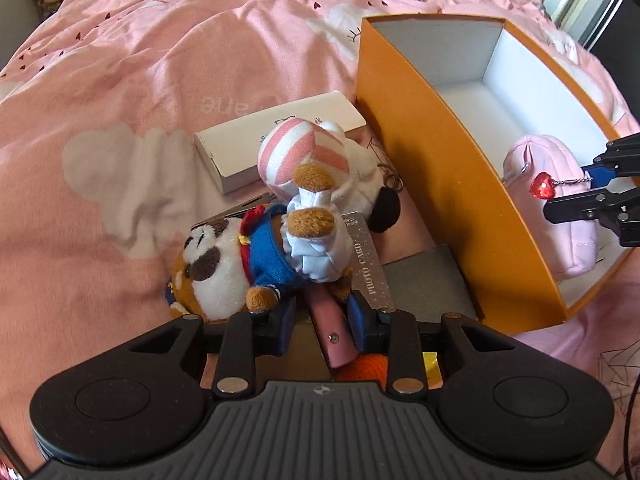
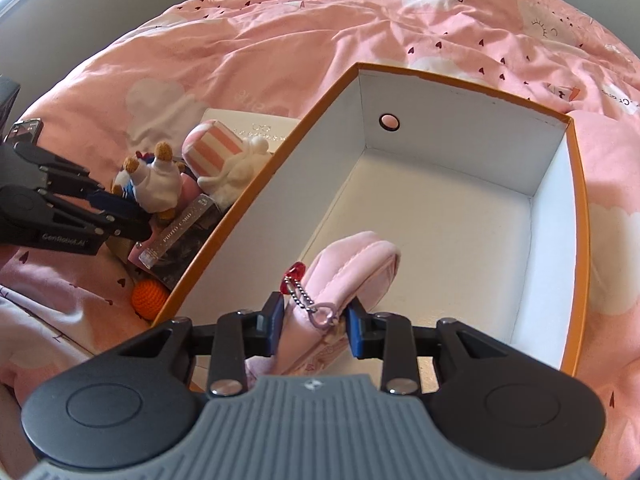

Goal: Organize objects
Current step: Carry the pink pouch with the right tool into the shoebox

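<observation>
on my right wrist view, my right gripper (image 2: 313, 326) has its blue fingers (image 2: 273, 322) pressed against both sides of a pink zip pouch (image 2: 352, 268), clamped on its near end. the pouch sits inside the orange box (image 2: 256, 196), low by the near left wall, with a red heart charm (image 2: 295, 273) on a bead chain hanging off its zip pull. the box is white inside, with a round hole in its far wall.

on my left wrist view, my left gripper (image 1: 322, 320) has its fingers (image 1: 285, 322) set either side of a flat pink piece (image 1: 332, 330); they look closed on it, though the plush toys hide most of it. just beyond lies a silvery strip reading "photo card" (image 1: 370, 270), over a dark flat item beside the box's outer wall. piled on top are a plush animal in a blue outfit (image 1: 236, 260), a small bear in white (image 1: 316, 236) and a pink-and-white striped plush (image 1: 304, 156). behind them rests a white rectangular box (image 1: 240, 148) with a small print i cannot read. an orange crocheted ball (image 2: 149, 295) lies by the orange box's near corner.

from the right wrist view, the side of my left gripper reads "cenrobot.ai". everything rests on a pink bedspread (image 1: 160, 60) printed with clouds, little hearts and "papercrane".
</observation>
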Demonstrator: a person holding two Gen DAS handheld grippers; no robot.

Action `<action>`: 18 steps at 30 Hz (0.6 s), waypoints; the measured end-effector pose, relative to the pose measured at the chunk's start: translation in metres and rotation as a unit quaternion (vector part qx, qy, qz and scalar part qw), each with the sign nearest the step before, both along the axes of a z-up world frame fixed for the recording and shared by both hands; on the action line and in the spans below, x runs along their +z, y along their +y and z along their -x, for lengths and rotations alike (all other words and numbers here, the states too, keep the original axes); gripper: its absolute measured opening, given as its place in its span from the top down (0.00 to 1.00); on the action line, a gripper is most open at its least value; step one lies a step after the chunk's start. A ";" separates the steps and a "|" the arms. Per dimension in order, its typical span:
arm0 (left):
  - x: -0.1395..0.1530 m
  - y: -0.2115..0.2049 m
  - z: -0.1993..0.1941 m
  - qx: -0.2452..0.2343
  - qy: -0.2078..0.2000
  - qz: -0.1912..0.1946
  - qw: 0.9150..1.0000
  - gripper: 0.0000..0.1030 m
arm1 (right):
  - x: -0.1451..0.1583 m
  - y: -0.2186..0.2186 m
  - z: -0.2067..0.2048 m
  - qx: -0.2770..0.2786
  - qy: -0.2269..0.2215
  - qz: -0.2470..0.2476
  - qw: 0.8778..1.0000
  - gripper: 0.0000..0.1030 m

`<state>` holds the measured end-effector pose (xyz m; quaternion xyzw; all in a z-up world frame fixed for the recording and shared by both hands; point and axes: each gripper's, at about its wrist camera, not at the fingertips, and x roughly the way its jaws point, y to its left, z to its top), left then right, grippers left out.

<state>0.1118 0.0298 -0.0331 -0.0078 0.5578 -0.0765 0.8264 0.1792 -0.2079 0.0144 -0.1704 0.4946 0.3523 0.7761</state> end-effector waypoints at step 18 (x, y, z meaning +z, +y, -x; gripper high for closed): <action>-0.020 0.006 -0.026 0.028 0.041 0.027 0.998 0.78 | -0.017 -0.017 -0.010 0.019 0.049 -0.003 0.999 0.63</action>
